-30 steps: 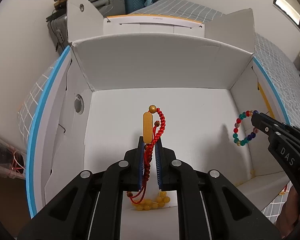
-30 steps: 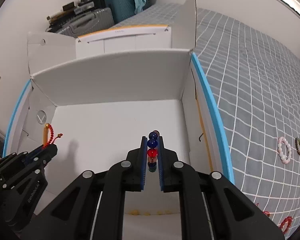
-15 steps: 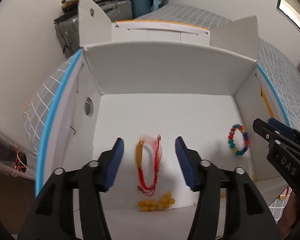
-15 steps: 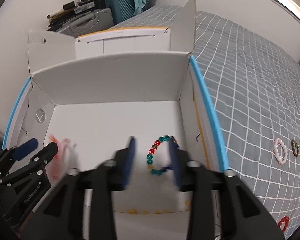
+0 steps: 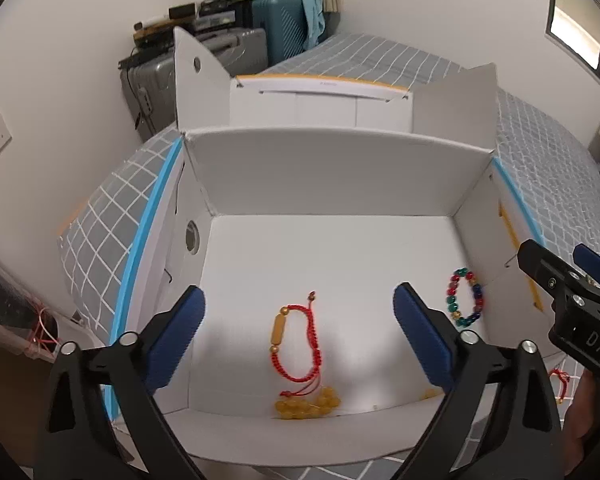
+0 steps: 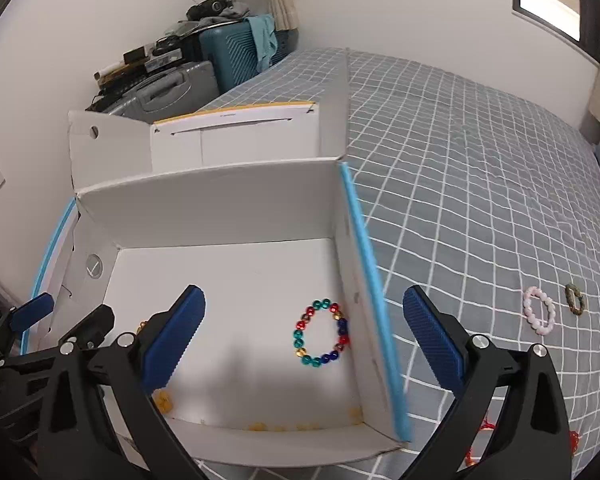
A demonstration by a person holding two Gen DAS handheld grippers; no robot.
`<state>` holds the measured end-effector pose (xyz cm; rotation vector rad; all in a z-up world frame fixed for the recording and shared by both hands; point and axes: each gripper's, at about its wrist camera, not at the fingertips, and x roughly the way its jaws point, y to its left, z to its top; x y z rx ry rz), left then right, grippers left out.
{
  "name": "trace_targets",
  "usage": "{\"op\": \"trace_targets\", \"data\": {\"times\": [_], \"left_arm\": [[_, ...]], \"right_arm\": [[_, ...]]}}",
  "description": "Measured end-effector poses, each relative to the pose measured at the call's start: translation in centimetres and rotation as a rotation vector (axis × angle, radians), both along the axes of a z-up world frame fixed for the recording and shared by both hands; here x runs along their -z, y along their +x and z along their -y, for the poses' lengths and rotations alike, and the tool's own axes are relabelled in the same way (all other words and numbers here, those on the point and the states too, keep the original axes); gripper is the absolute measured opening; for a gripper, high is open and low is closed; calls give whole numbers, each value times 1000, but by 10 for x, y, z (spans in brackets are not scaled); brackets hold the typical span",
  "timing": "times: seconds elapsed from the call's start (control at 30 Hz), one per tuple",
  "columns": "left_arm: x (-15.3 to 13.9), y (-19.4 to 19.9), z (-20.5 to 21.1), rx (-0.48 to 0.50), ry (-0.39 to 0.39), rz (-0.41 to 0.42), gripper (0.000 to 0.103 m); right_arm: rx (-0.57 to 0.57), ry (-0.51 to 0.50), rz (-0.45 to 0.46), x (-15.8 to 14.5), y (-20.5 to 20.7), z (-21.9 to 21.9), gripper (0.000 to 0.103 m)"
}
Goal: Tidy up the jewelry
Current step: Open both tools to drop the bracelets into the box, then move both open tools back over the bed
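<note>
A red cord bracelet point(image 5: 280, 329) with an amber tube lies flat on the floor of the white box point(image 5: 332, 168). My left gripper point(image 5: 299, 293) hangs above it, its jaws opening wide and nothing between the pads. A bracelet of coloured beads point(image 6: 298, 334) lies near the box's right wall. Over it my right gripper point(image 6: 304, 294) is also opening and holds nothing. The left wrist view has that beaded bracelet point(image 5: 451, 299) to the right, with the right gripper point(image 5: 556, 256) at the frame's edge. The left gripper point(image 6: 74, 308) shows low on the left of the right wrist view.
Yellow beads point(image 5: 306, 400) lie against the box's near wall. The box stands on a grey checked bed cover point(image 6: 460, 160). A pink bracelet point(image 6: 530, 312), a dark green one point(image 6: 572, 300) and red cord pieces point(image 6: 488, 426) lie on the cover to the right. Suitcases point(image 6: 236, 56) stand behind.
Both grippers went from shut on their bracelets to wide open. The red cord bracelet and the beaded bracelet dropped onto the box floor. Both grippers rose a little.
</note>
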<state>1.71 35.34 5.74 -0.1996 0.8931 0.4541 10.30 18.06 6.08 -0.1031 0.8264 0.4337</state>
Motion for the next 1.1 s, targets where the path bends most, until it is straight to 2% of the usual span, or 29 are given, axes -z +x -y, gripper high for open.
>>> {"op": "trace_targets", "data": {"times": [0.17, 0.27, 0.47, 0.7, 0.87, 1.1], "left_arm": [[-12, 0, 21, 27, 7, 31, 97], [-19, 3, 37, 33, 46, 46, 97], [-32, 14, 92, 113, 36, 84, 97], [-34, 35, 163, 221, 22, 95, 97], [-27, 48, 215, 300, 9, 90, 97], [-1, 56, 282, 416, -13, 47, 97]], "right_arm": [[36, 4, 17, -10, 2, 30, 95], [65, 2, 30, -15, 4, 53, 95], [177, -12, 57, -26, 15, 129, 95], [303, -22, 70, -31, 24, 224, 95], [376, -31, 40, -19, 20, 290, 95], [449, -66, -39, 14, 4, 347, 95]]}}
